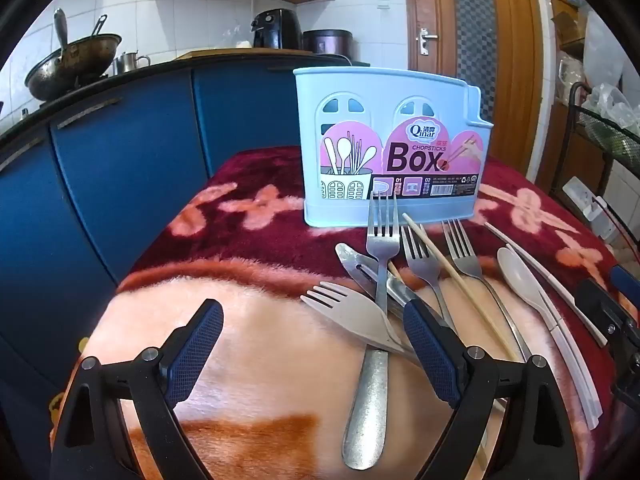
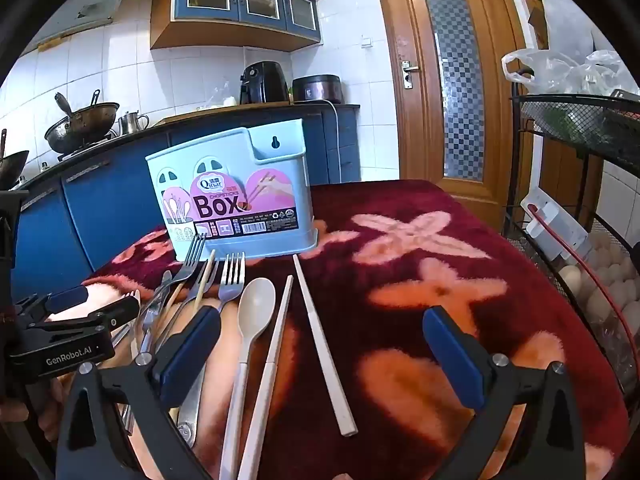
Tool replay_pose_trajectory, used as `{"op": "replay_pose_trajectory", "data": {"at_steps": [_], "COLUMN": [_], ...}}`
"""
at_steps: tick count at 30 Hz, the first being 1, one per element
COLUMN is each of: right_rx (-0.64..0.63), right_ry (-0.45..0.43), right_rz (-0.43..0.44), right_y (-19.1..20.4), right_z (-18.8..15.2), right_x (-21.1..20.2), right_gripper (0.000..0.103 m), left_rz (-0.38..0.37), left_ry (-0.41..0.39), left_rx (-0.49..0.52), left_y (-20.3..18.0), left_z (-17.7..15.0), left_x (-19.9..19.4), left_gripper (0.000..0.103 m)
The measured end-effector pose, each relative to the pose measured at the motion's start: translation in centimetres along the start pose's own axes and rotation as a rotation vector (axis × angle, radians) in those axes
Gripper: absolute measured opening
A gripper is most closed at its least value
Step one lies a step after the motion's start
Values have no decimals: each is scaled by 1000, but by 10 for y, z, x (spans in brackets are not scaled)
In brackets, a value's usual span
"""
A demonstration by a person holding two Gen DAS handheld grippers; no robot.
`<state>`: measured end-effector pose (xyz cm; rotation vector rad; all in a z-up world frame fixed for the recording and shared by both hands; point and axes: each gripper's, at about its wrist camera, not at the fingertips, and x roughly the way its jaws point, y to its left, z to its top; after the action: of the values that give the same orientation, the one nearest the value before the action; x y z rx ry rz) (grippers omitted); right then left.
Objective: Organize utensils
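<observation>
Both tools are wide apart and hold nothing: the left tool (image 1: 312, 344) near the forks (image 1: 382, 236), the right tool (image 2: 320, 344) over the chopsticks (image 2: 324, 344). The box (image 2: 240, 192) waits behind.

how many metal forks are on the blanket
3. One metal fork lies nearest the chopsticks box, its handle over the beige plastic fork; a second sits just right of it; a third further right. More could hide in the pile.
</observation>
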<state>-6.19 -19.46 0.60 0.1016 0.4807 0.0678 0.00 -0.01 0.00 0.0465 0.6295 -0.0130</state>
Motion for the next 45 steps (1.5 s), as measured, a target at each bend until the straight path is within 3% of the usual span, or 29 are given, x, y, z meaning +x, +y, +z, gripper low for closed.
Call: {"op": "replay_pose_trajectory", "data": {"at_steps": [45], "right_rx": [2], "right_ry": [2], "right_rz": [1], "right_y": [0], "right_z": [0], "right_x": [1], "right_gripper": [103], "left_rz": [-7], "left_ry": [4], "left_rx": [-8], "left_y": [0], "left_z": [0], "left_x": [0], "left_gripper": [92]}}
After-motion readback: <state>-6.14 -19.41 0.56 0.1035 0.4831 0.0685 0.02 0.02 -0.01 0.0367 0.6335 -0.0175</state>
